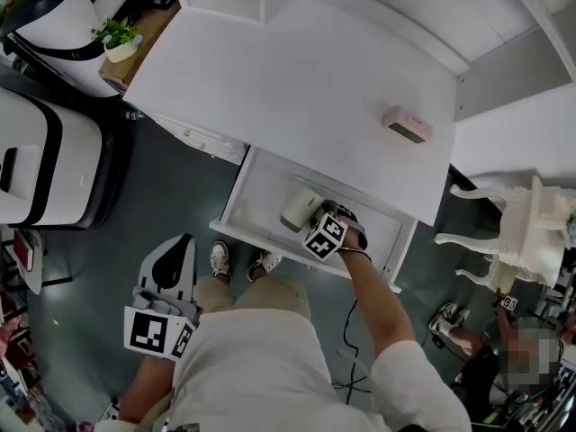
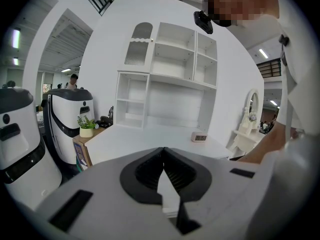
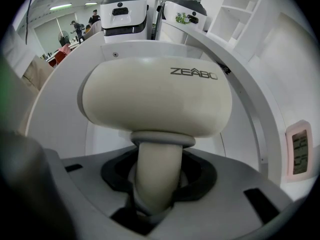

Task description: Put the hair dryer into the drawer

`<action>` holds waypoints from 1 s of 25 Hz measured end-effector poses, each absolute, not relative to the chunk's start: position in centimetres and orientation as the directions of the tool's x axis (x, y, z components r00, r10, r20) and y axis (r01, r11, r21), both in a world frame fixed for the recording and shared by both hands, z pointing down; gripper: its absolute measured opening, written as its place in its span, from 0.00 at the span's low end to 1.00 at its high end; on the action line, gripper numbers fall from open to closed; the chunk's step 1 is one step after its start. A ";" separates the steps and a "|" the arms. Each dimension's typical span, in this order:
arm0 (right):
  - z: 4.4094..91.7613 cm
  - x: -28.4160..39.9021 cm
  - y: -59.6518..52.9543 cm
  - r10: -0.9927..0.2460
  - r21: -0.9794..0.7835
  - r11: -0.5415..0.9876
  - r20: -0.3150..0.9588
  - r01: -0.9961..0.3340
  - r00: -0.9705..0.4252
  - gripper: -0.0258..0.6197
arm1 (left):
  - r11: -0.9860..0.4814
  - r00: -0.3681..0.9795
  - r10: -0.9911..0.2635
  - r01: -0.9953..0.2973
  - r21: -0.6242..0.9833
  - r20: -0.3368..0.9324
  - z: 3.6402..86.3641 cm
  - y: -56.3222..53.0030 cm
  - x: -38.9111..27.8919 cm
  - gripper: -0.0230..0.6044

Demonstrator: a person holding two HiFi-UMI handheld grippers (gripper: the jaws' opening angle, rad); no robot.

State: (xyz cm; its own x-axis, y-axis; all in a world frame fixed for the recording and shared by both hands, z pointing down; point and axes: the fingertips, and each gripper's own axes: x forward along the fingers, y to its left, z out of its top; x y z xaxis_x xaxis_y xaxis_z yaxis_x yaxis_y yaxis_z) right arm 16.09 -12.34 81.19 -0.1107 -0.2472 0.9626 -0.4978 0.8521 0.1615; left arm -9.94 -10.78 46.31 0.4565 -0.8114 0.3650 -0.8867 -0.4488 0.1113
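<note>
right tongs [image 3: 156, 194] grip hair dryer [image 3: 155, 101] — inside drawer [image 1: 256, 183].

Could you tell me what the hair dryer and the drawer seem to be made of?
The hair dryer looks like moulded plastic, cream with a satin finish: smooth rounded shell, soft highlights, printed logo. The drawer seems painted or laminated board, matte white: flat, even panels.

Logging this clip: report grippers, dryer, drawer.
Right gripper shut on hair dryer handle, dryer inside open drawer. Left gripper shut, empty, clear of drawer. No obstruction seen.
</note>
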 end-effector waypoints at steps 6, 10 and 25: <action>81.2 16.0 -12.5 -0.225 0.163 0.857 0.972 -0.490 -0.070 0.32 | -0.447 0.456 -0.814 -0.887 0.113 0.360 46.4 -10.6 -10.0 0.06; 81.1 16.0 -12.5 -0.220 0.177 0.858 0.975 -0.482 -0.034 0.32 | -0.441 0.450 -0.817 -0.890 0.113 0.360 46.2 -10.6 -10.2 0.06; 81.2 16.7 -12.1 -0.195 0.186 0.867 0.980 -0.461 0.029 0.33 | -0.439 0.454 -0.815 -0.889 0.129 0.361 46.6 -10.4 -10.2 0.06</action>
State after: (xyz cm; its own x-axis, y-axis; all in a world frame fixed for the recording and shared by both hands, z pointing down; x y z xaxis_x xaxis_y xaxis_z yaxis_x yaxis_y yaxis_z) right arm 16.74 -12.07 81.21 0.0293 -0.1949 0.9804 -0.4614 0.8674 0.1862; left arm -10.24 -10.42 46.62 0.4540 -0.8145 0.3612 -0.8894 -0.4386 0.1287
